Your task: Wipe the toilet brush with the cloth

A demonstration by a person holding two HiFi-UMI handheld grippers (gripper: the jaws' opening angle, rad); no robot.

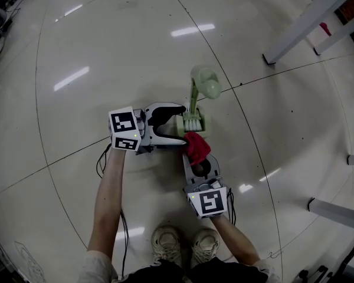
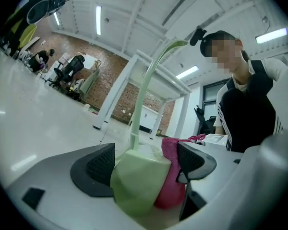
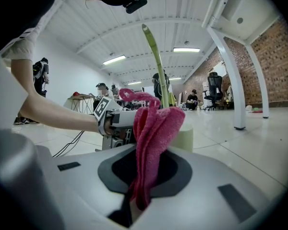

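Observation:
A pale green toilet brush (image 1: pixel 204 82) stands upright in its holder (image 1: pixel 194 122) on the shiny floor. My left gripper (image 1: pixel 180 124) reaches in from the left, and its jaws clasp the holder. In the left gripper view the holder (image 2: pixel 139 181) fills the gap, and the handle (image 2: pixel 145 95) rises above it. My right gripper (image 1: pixel 194 161) comes from below, shut on a pink cloth (image 1: pixel 196 146). The cloth (image 3: pixel 153 133) sticks up from the jaws and presses against the holder's near side (image 3: pixel 185 137). In the left gripper view the cloth (image 2: pixel 175 176) lies between the holder and the right pad.
White frame legs (image 1: pixel 307 22) stand at the upper right, and more legs (image 1: pixel 336 211) at the right edge. A black cable (image 1: pixel 100 161) trails beside the left forearm. The person's shoes (image 1: pixel 186 243) are just behind the right gripper.

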